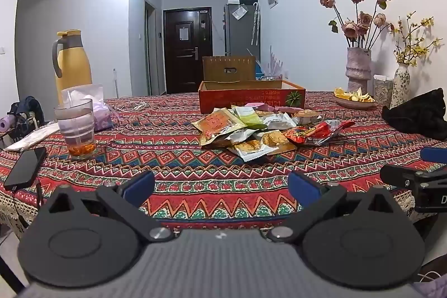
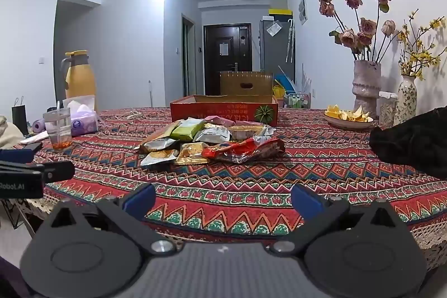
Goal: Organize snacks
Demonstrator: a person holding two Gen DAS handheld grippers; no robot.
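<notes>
Home dining room; patterned tablecloth (image 1: pixel 223 178); flower vase (image 1: pixel 358 69).

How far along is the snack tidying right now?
Nothing looks done yet. The snack packets lie in a loose pile on the patterned tablecloth, in front of the open red box; whether anything is inside the box cannot be seen. Nothing is in hand: the left claw and the right claw are both open and empty, short of the pile. All the sorting appears to remain.
</notes>
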